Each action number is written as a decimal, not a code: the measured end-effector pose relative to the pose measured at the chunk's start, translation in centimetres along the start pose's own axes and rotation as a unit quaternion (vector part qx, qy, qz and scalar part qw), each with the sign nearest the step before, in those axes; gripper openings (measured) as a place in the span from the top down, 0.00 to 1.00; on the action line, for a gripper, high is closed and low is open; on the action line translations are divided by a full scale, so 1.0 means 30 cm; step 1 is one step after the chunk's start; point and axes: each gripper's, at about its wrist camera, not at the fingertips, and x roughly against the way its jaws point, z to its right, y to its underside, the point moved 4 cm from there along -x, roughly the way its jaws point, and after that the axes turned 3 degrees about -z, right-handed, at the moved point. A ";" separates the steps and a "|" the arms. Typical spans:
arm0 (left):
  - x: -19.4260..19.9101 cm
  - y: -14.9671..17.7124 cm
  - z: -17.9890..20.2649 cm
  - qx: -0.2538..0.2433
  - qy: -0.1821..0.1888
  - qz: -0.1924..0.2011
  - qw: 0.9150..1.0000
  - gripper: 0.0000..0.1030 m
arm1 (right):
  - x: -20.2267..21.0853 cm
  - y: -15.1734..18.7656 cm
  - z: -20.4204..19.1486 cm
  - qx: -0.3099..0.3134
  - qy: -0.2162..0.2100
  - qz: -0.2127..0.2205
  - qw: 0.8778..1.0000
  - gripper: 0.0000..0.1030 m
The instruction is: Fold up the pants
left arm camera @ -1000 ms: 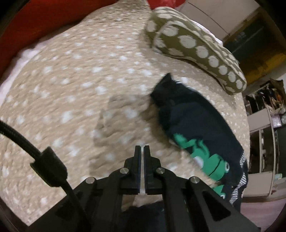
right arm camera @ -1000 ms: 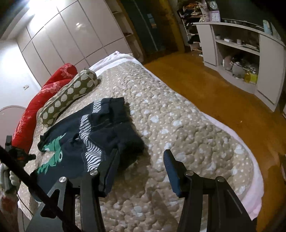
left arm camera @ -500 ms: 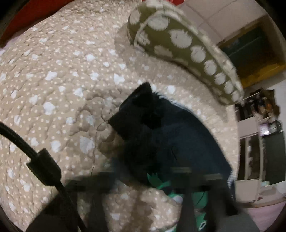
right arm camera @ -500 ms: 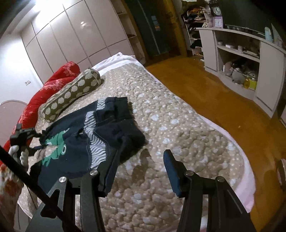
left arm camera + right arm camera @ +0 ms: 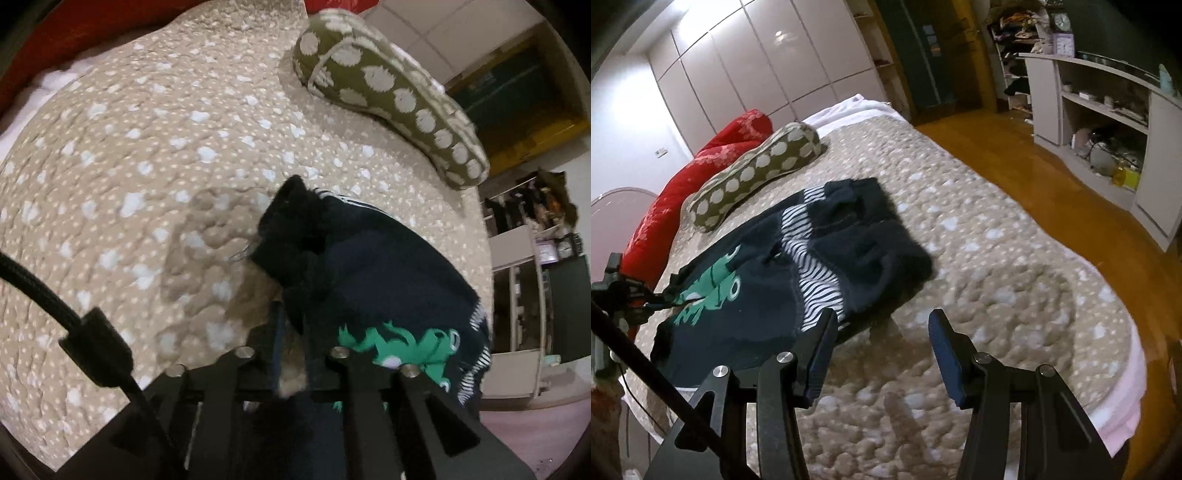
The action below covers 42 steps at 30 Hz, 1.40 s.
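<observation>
Dark navy pants (image 5: 768, 280) with a green frog print and zebra-striped panels lie on the beige dotted bedspread (image 5: 979, 258). My left gripper (image 5: 293, 325) has its jaws nearly closed around the dark hem of the pants (image 5: 369, 273), with a narrow gap showing. In the right wrist view it sits at the pants' left end (image 5: 646, 295). My right gripper (image 5: 882, 343) is open and empty, hovering just in front of the waistband end of the pants.
An olive polka-dot bolster (image 5: 753, 173) and a red pillow (image 5: 701, 177) lie at the bed's far side. Wooden floor (image 5: 1034, 162) and open shelves (image 5: 1108, 122) are to the right. Wardrobe doors (image 5: 757, 74) stand behind the bed.
My left gripper opened, moved onto the pants' hem and closed around it. The right gripper stayed open and the view shifted slightly toward the waistband end.
</observation>
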 end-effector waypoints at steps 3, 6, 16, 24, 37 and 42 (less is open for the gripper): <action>0.067 0.050 -0.027 -0.007 0.019 0.020 1.000 0.56 | 0.010 0.005 -0.005 0.007 0.001 0.003 1.000 0.47; 0.101 0.112 -0.068 -0.019 0.004 0.035 0.999 0.49 | 0.008 0.005 0.015 -0.002 0.003 0.003 1.000 0.47; -0.033 0.272 0.031 -0.086 -0.050 0.005 0.995 0.89 | -0.045 0.041 -0.042 0.009 -0.020 -0.024 0.999 0.47; 0.054 0.267 -0.018 -0.071 -0.071 0.007 0.995 0.84 | -0.022 0.032 -0.045 0.025 -0.011 -0.014 1.000 0.47; 0.249 0.086 0.165 -0.203 -0.028 0.092 0.974 0.37 | -0.088 -0.238 -0.303 0.170 -0.059 -0.022 0.983 0.25; 0.066 -0.065 0.327 -0.278 -0.028 0.039 0.959 0.37 | -0.318 -0.416 -0.547 0.308 -0.077 -0.093 0.944 0.24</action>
